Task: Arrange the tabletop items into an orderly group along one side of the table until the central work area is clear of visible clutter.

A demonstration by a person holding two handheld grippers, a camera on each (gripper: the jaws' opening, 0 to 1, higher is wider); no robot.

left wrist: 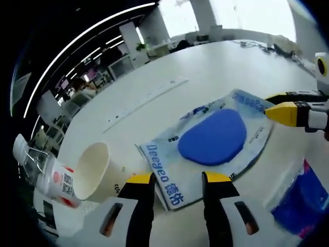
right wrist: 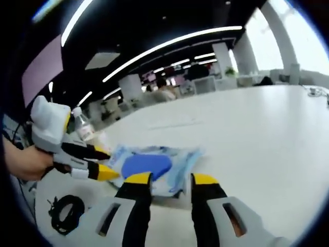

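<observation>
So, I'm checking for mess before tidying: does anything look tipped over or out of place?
Yes: the paper cup lies on its side, mouth open sideways, beside a plastic bottle also lying down near the table edge.

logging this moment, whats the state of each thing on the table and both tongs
paper cup: on its side, mouth open
water bottle: lying down, cap on
mouse pad packet: flat, sealed in its bag
black cable: coiled
blue pack: flat
left tongs: open, empty
right tongs: open, empty
</observation>
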